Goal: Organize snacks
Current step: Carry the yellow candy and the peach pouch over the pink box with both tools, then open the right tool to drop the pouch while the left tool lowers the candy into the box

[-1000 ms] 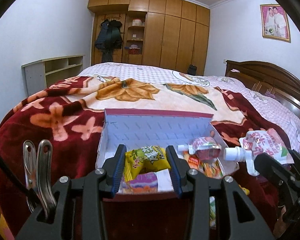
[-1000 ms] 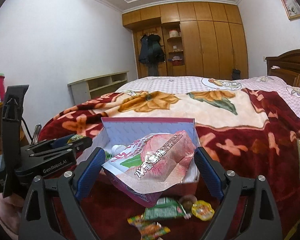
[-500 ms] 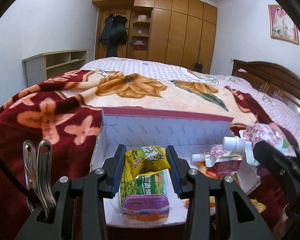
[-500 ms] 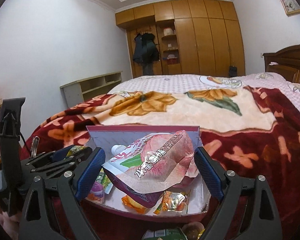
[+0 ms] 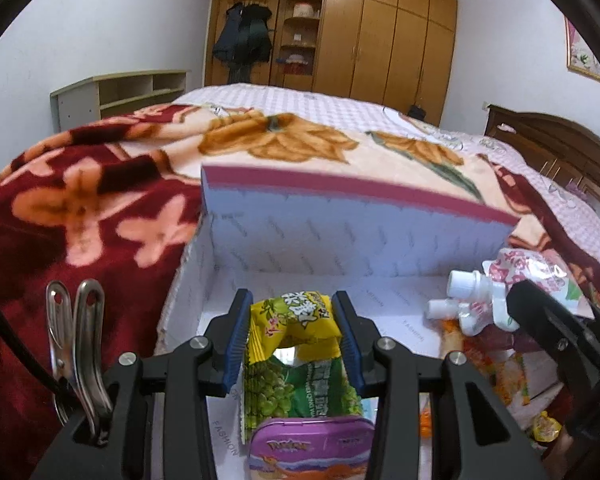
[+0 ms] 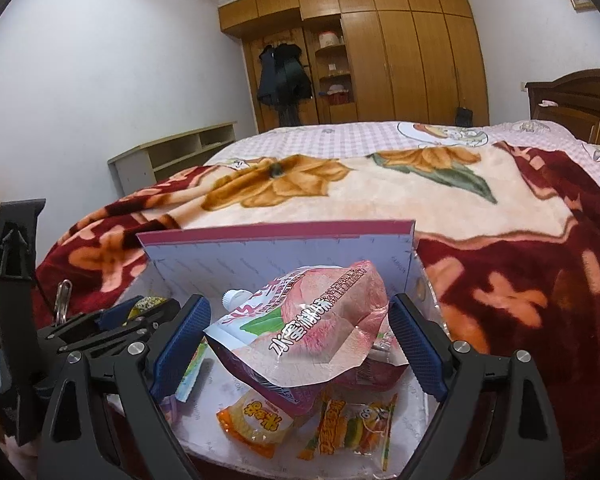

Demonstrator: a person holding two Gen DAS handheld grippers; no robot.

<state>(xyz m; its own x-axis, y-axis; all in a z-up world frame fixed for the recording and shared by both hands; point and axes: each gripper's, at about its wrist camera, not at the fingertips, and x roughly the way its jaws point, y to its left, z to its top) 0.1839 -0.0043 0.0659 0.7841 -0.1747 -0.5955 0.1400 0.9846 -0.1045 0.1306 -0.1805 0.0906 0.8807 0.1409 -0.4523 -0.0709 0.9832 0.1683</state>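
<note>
Both tongs are hanging over the open box (image 5: 340, 236) sitting on the bed (image 6: 380, 196). The left tongs (image 5: 290, 334) are clamping a yellow snack packet (image 5: 300, 316); the right tongs (image 6: 300, 340) are gripping a pink spouted pouch (image 6: 320, 320). Several snacks are already lying inside: a green packet (image 5: 300, 388), a purple tin (image 5: 312, 448), 2 orange packets (image 6: 256, 420). These 2 held items are awaiting release, and at least 1 small sweet (image 5: 546, 426) is lying outside the box.
</note>
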